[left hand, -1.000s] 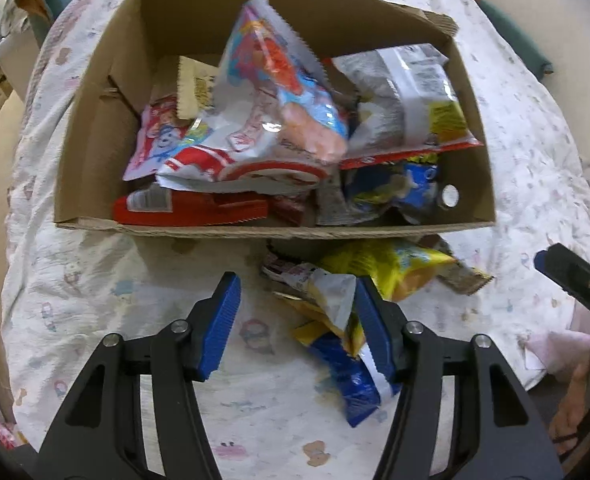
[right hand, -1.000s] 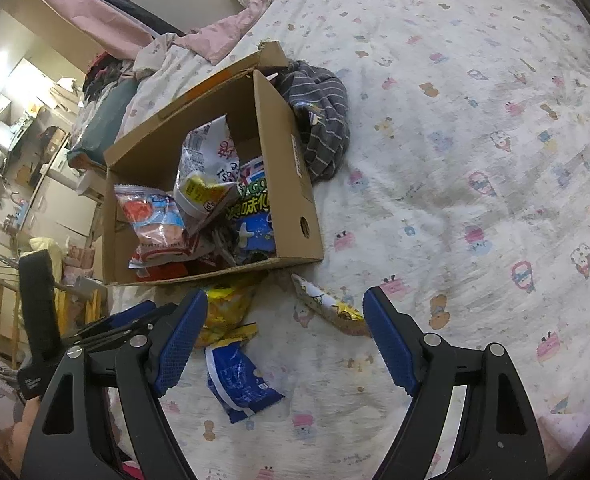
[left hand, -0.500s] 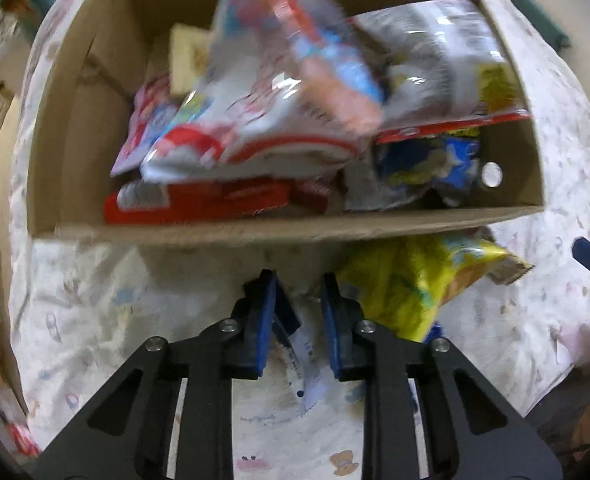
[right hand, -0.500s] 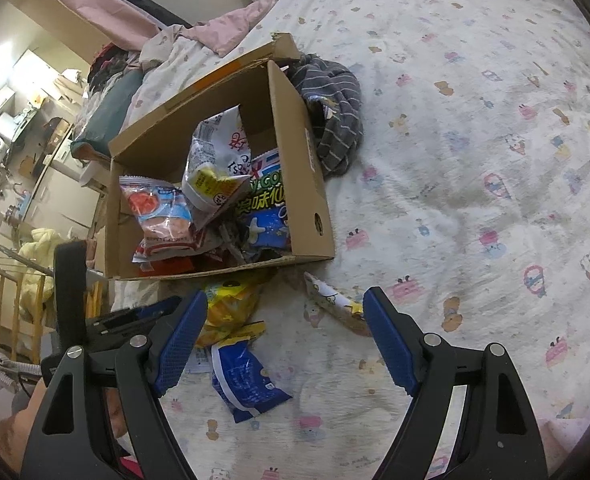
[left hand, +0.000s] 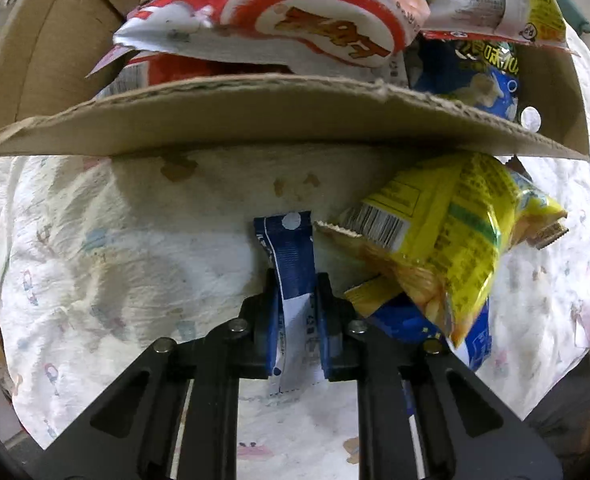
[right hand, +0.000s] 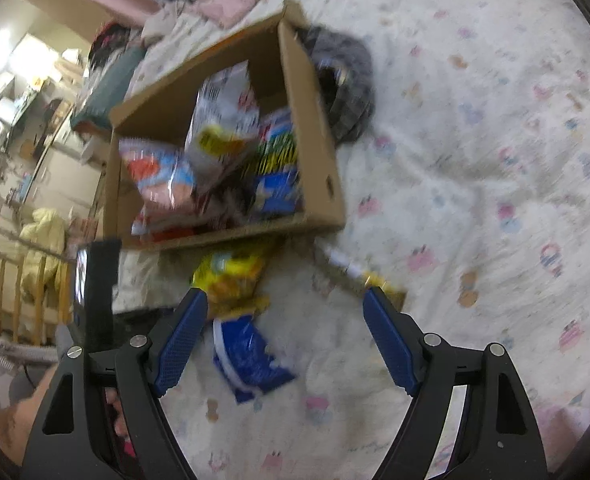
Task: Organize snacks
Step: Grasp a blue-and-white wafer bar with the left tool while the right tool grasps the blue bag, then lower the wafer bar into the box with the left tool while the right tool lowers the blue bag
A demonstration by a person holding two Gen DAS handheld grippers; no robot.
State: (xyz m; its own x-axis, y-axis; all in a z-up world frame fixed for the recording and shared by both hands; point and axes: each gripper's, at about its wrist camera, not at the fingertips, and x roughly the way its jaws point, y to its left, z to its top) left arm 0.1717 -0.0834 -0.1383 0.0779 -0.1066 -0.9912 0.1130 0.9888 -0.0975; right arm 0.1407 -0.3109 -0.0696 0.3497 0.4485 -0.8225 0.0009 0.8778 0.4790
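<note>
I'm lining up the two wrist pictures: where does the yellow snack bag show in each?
Left wrist: the yellow snack bag sits right of centre, under the box's near wall.
Right wrist: the same bag, blurred, lies just below the box, above the left fingertip.
Shared landmark: the cardboard box of snacks.

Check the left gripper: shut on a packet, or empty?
Shut on one. The left gripper has its blue pads pressed on both sides of the blue and white packet, which stands between them.

Left tongs (left hand: 295,292) point down, clamped tight; right tongs (right hand: 285,324) gape wide.
</note>
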